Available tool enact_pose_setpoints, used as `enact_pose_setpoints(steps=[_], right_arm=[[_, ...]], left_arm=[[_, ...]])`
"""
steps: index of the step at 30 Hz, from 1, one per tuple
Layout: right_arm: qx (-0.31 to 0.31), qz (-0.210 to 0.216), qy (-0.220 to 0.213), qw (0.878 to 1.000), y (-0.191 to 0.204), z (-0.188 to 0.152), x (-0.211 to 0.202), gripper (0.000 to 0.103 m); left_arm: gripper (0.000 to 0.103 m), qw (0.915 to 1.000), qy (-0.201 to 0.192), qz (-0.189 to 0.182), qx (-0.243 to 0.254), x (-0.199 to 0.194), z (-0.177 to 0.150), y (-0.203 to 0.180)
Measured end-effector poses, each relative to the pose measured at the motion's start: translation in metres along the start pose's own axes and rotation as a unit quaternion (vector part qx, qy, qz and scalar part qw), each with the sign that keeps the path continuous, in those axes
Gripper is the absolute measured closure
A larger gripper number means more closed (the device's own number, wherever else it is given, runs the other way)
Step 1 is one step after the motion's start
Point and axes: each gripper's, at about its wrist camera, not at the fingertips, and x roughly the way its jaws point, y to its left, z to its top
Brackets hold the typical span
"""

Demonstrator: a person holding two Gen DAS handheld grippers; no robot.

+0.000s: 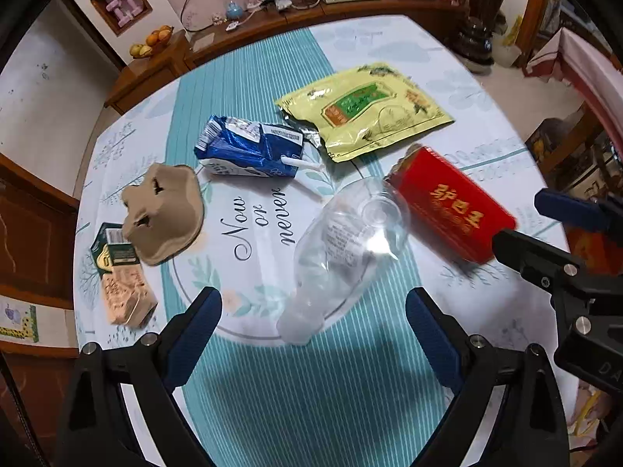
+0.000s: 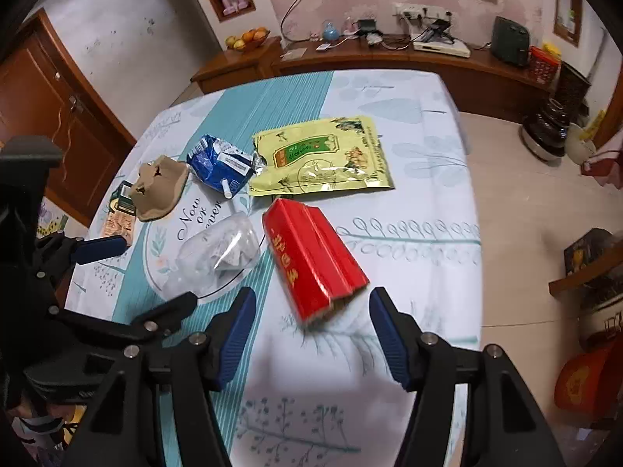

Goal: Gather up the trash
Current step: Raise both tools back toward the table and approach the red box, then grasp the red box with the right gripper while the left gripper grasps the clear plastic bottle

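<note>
Plastic bottle (image 1: 342, 249) plus five wrappers (six pieces) lie under both grippers' wide, empty fingers (image 1: 202, 311).

Both wrist cams look steeply down at the table (image 1: 350, 408) from close up, sharing the red box (image 1: 453, 204) (image 2: 311, 257) and surrounding litter.

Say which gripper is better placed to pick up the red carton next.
Right. The red carton lies straight ahead of the right gripper, its near end between the open jaws. The left gripper faces the crushed clear plastic bottle, with the carton off to its side.
</note>
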Motion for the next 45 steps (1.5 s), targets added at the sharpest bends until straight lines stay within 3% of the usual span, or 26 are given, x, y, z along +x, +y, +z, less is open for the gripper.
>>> enact_pose_setpoints(steps=[10,18,24,26,30,45], right_arm=[[-0.012,0.007,0.042,0.999,-0.01,0.017,0.045,0.042],[-0.005,0.028,0.062,0.998,-0.011,0.026,0.06,0.042],[0.013,0.041,0.081,0.996,-0.013,0.028,0.068,0.041],[0.01,0.04,0.082,0.996,-0.012,0.028,0.068,0.042],[0.017,0.053,0.089,0.994,-0.013,0.026,0.068,0.053],[0.051,0.051,0.068,0.995,0.01,-0.022,0.024,0.055]], left_arm=[[0.011,0.9995,0.03,-0.002,-0.001,0.039,0.02,-0.004],[0.047,0.9972,0.06,-0.037,-0.024,0.061,0.029,0.004],[0.058,0.9962,0.058,-0.055,-0.037,0.065,0.028,0.012],[0.06,0.9963,0.056,-0.053,-0.039,0.065,0.027,0.012],[0.062,0.9955,0.054,-0.06,-0.051,0.062,0.017,0.016],[0.062,0.9948,0.03,-0.081,-0.054,0.006,-0.042,0.018]])
